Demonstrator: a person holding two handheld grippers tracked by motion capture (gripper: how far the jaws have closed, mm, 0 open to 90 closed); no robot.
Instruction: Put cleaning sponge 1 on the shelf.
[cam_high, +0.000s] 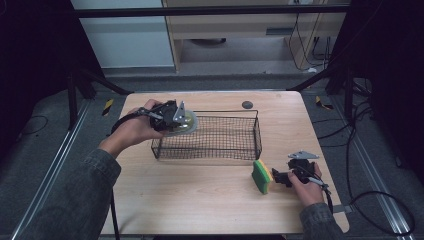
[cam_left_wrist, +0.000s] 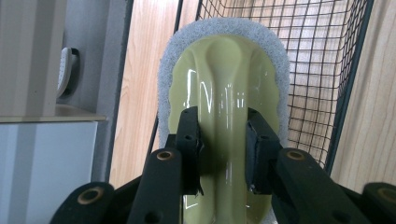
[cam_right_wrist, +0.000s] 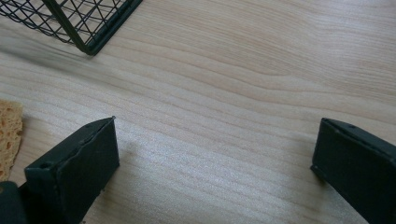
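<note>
1. Left hand-held gripper (cam_left_wrist: 223, 154) is clamped on the raised handle of a pale yellow-green scrubber (cam_left_wrist: 223, 93) with a grey pad rim, held above the left end of the black wire basket (cam_high: 235, 150).
2. That basket sits near the table's (cam_high: 200, 200) far edge, at its middle.
3. Right hand-held gripper (cam_right_wrist: 215, 163) rests near the right edge, jaws wide apart with bare wood between them.
4. Green-and-yellow sponge (cam_high: 261, 176) lies just beside it.

Left gripper (cam_high: 186, 120) raised, jaws clamped tight, right gripper (cam_high: 278, 178) low, jaws spread wide, forearms bent inward
</note>
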